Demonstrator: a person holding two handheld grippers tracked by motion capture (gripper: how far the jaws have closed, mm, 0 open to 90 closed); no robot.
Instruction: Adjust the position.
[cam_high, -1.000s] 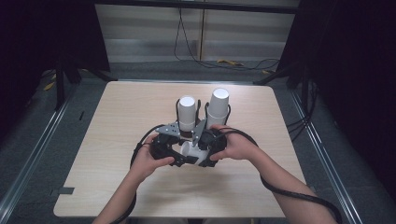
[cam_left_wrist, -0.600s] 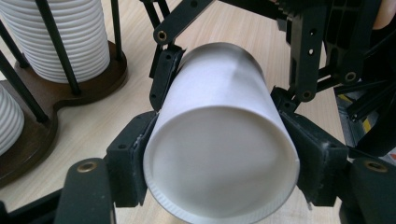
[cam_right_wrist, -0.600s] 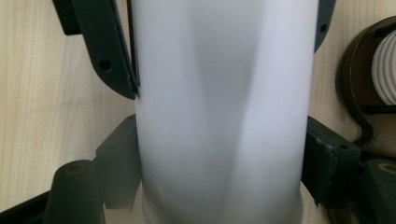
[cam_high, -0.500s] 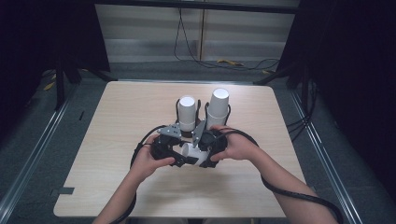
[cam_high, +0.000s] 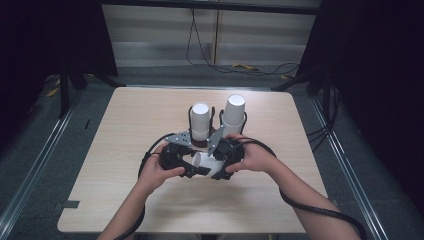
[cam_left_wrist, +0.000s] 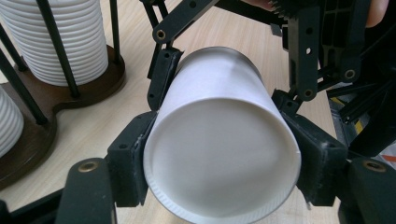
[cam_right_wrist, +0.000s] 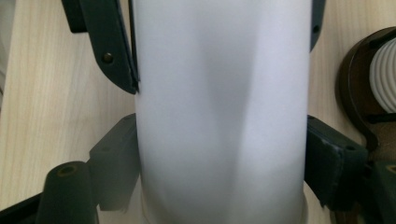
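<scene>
Table (cam_high: 125, 200) evenly lit, surroundings dark (close cup (cam_right_wrist: 219, 112) soft, blurred).

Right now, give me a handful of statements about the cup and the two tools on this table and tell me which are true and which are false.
1. Both tools grip the same white paper cup. True: the left tool and the right tool each have their jaws closed on it.
2. The cup is held upright. False: it lies on its side between the hands.
3. Two stacks of white cups stand in a dark wooden holder beyond the hands. True.
4. The two stacks are the same height. False: the right stack rises higher than the left stack.
5. The table is black. False: it is light wood.
</scene>
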